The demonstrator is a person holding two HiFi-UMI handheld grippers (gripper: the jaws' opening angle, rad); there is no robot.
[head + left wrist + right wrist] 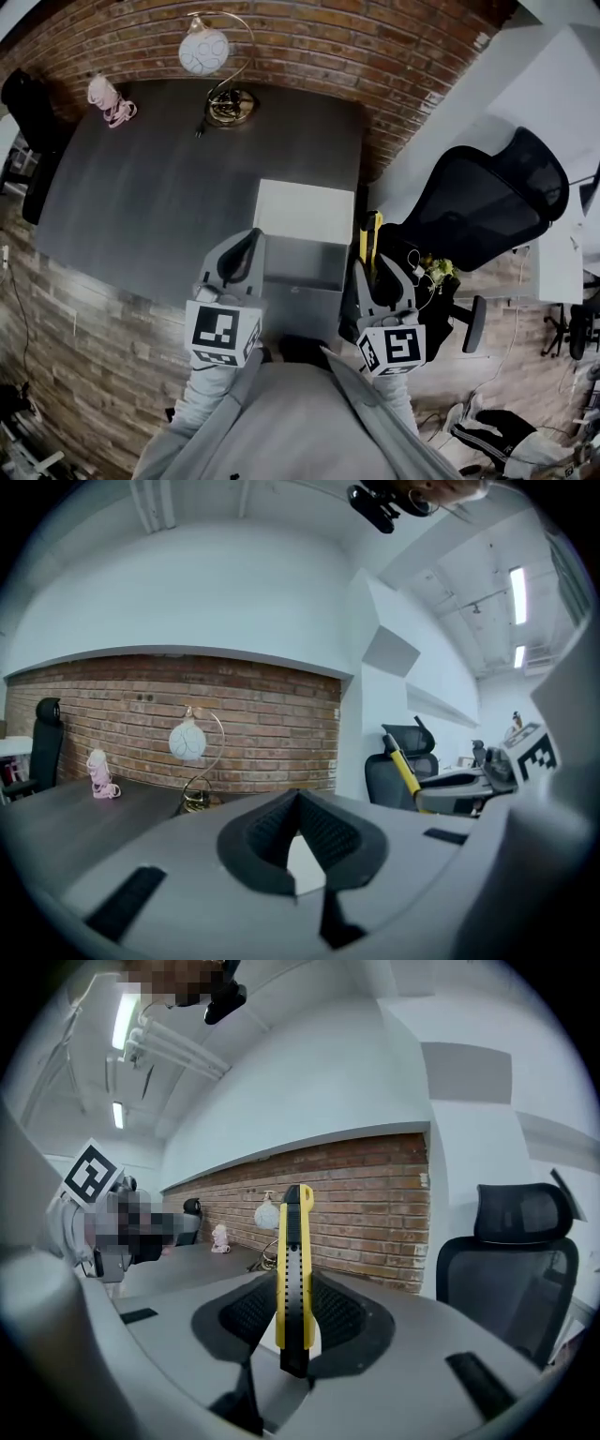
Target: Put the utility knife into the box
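Observation:
A yellow and black utility knife (292, 1269) stands upright between the pads of my right gripper (292, 1321), which is shut on its lower end. In the head view the knife (368, 240) sticks forward from the right gripper (373, 274), just right of the open grey box (302, 270) and its white lid (305, 211). My left gripper (240, 255) hangs at the box's left edge. Its pads (323, 832) meet at the tips with nothing between them. The knife (405, 771) also shows at the right of the left gripper view.
On the dark table (159, 178) a globe lamp (211, 54) stands at the back and a pink object (111, 101) at the far left. A black office chair (487, 202) is close on the right. A brick wall runs behind the table.

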